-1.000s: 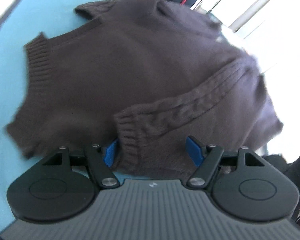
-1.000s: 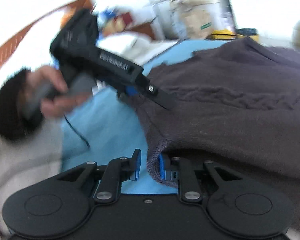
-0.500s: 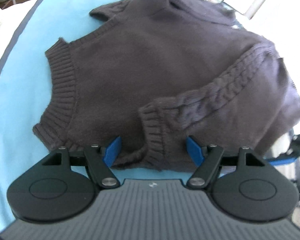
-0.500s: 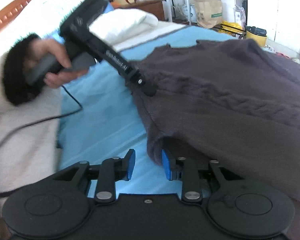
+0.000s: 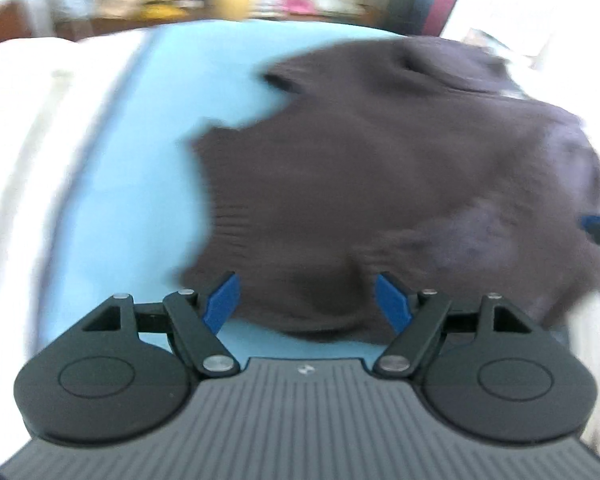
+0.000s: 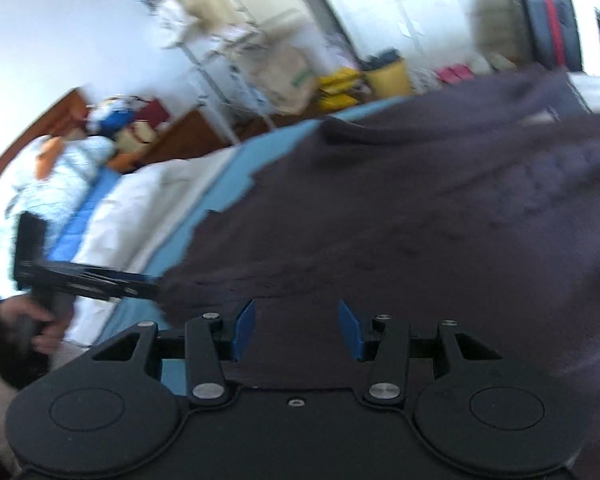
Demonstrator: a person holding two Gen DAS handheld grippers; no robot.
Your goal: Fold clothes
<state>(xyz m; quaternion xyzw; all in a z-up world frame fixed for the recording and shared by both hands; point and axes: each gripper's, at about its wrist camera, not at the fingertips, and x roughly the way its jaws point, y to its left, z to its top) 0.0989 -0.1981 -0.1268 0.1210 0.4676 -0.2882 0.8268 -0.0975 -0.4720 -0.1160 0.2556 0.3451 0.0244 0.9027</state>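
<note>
The dark brown knitted sweater (image 5: 372, 184) lies on the light blue bed sheet (image 5: 140, 184), and the left gripper (image 5: 306, 300) and right gripper (image 6: 296, 330) both hang over its near edge, jaws opening, holding nothing.

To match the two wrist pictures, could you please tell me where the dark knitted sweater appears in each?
Left wrist view: the dark knitted sweater fills the centre and right, reaching down between the open blue pads.
Right wrist view: the sweater covers the right and lower centre, running under the opening pads.
Shared landmark: the light blue sheet borders the sweater's left edge in both.
</note>
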